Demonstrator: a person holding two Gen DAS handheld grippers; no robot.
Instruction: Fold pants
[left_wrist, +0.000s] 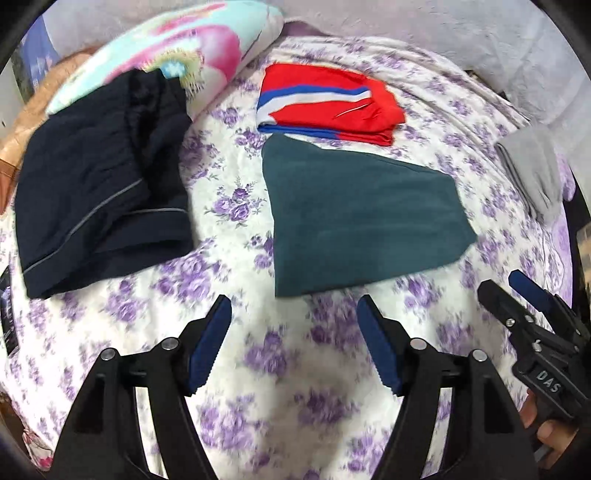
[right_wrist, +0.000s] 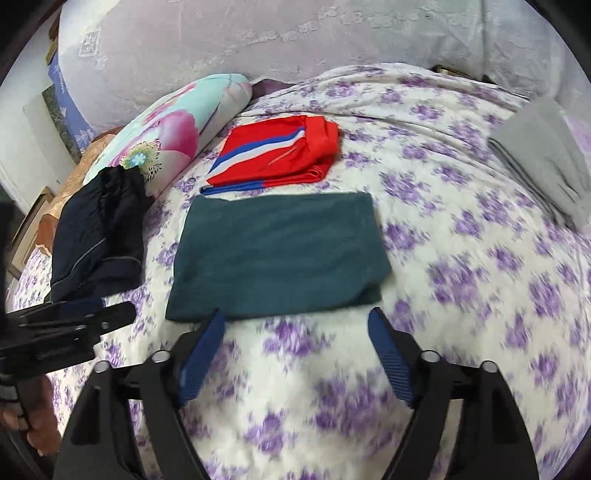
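Observation:
Folded dark teal pants (left_wrist: 364, 218) lie flat on the floral bedsheet (left_wrist: 236, 280), also in the right wrist view (right_wrist: 277, 254). My left gripper (left_wrist: 293, 306) is open and empty, hovering just before the teal pants' near edge. My right gripper (right_wrist: 295, 317) is open and empty, its fingertips close to that same near edge; it also shows in the left wrist view (left_wrist: 509, 291). The left gripper shows from the side at the left of the right wrist view (right_wrist: 92, 314).
Folded red, white and blue shorts (left_wrist: 325, 103) lie behind the teal pants. Navy pants (left_wrist: 103, 188) lie unfolded at left against a floral pillow (left_wrist: 177, 48). A grey garment (left_wrist: 532, 170) lies at the right edge. A lilac headboard cover (right_wrist: 295, 33) stands behind.

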